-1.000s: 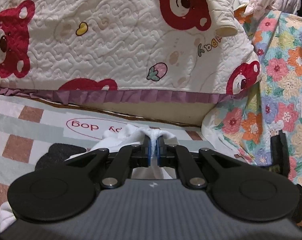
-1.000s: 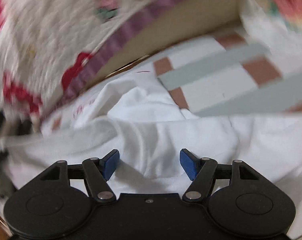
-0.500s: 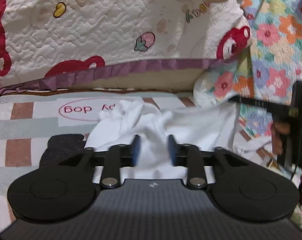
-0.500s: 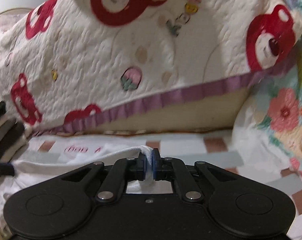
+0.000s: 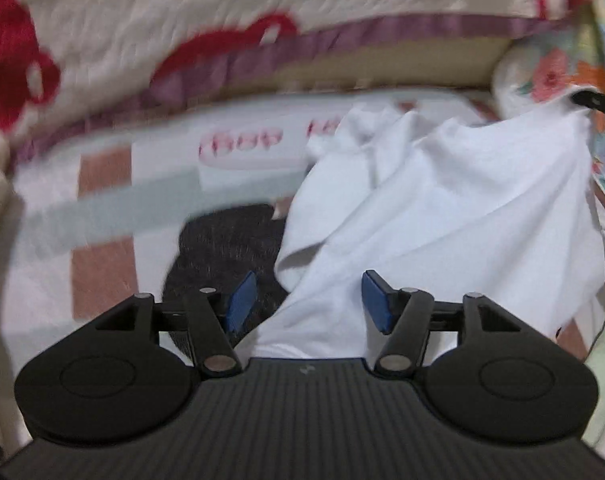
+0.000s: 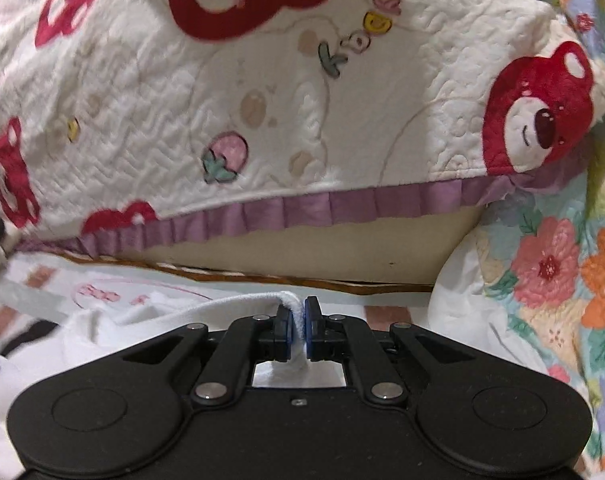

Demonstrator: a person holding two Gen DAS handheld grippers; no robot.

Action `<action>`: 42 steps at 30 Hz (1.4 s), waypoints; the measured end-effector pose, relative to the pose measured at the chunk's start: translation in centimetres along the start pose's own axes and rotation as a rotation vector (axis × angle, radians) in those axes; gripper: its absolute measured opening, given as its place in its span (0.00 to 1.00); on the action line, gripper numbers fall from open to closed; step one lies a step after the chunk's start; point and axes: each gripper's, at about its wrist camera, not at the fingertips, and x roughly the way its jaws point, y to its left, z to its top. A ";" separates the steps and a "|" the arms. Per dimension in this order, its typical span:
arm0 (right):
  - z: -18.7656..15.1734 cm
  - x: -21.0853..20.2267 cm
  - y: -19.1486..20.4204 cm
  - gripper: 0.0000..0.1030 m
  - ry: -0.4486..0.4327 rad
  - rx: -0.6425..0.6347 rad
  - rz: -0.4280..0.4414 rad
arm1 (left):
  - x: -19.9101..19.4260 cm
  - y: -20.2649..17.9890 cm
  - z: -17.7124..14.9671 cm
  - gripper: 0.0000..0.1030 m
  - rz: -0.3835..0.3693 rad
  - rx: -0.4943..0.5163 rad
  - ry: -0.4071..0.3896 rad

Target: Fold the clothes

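A white garment lies rumpled on the checked bed sheet, one corner pulled up to the right. My left gripper points down over its near edge; its jaws are opening, the blue pads clear of the cloth that lies below them. In the left wrist view the black tip of the right gripper holds the raised corner at the far right. In the right wrist view my right gripper is shut on a fold of the white garment, which trails off to the left.
A dark grey cloth lies under the garment's left side. A quilted bear-print cover with a purple frill rises behind the sheet. A floral quilt stands at the right.
My left gripper let go of the garment, opened and tipped down toward it. My right gripper shut on a fold of the garment and lifted it.
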 end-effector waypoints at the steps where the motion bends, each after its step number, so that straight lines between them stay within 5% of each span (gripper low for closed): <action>1: 0.0 0.6 -0.3 0.06 0.010 0.003 -0.004 | 0.8 0.4 0.5 0.57 0.015 -0.030 0.043; 4: 0.5 1.8 -0.9 0.06 0.021 0.027 -0.043 | 0.8 1.2 1.4 0.55 -0.020 -0.115 -0.014; 8: 0.8 2.4 -1.5 0.06 0.010 0.093 -0.058 | 2.2 1.4 1.6 0.54 -0.076 -0.173 0.012; 12: 0.5 1.6 -1.6 0.06 -0.006 0.155 -0.026 | 2.7 -1.7 0.5 0.46 -0.102 -0.051 0.113; 15: 0.2 -0.5 -1.2 0.07 -0.057 0.148 -0.009 | 1.7 -3.8 -0.4 0.23 -0.099 0.038 0.102; 19: -1.0 -1.3 -0.6 0.13 -0.036 0.007 0.020 | 0.9 -5.6 -1.0 0.17 0.025 0.162 0.028; 22: -1.7 -1.0 -0.2 0.16 0.018 -0.124 0.037 | 0.9 -5.9 -0.8 0.25 0.068 0.175 -0.041; 24: -1.9 -0.6 -1.3 0.24 0.085 -0.120 0.085 | 1.3 -5.1 -0.5 0.49 0.060 0.155 -0.042; 28: -3.2 -0.6 -4.9 0.46 0.142 -0.093 0.149 | 2.0 -4.1 -0.2 0.56 0.106 0.157 -0.045; 30: -4.5 -0.4 -7.3 0.47 0.178 -0.034 0.138 | 2.1 -3.7 -0.2 0.56 0.137 0.158 -0.049; 33: -6.5 0.0 -8.7 0.48 0.237 -0.100 -0.010 | 3.1 -2.2 0.5 0.59 -0.033 0.014 -0.003; 36: -8.3 0.3 -8.0 0.48 0.278 -0.191 -0.022 | 4.1 -1.7 0.5 0.64 -0.144 -0.104 0.018; 37: -8.6 0.4 -8.0 0.48 0.283 -0.171 0.014 | 4.4 -1.6 0.4 0.62 -0.183 -0.138 0.022; 38: -8.9 0.4 -7.9 0.48 0.288 -0.151 0.049 | 4.7 -1.5 0.2 0.47 -0.195 -0.159 0.026; 39: -9.0 0.5 -7.8 0.48 0.288 -0.139 0.069 | 4.6 -1.9 0.0 0.23 -0.171 -0.141 0.024; 42: -9.1 1.1 -7.5 0.49 0.280 -0.057 0.114 | 1.6 -2.4 0.1 0.10 -0.114 -0.076 -0.140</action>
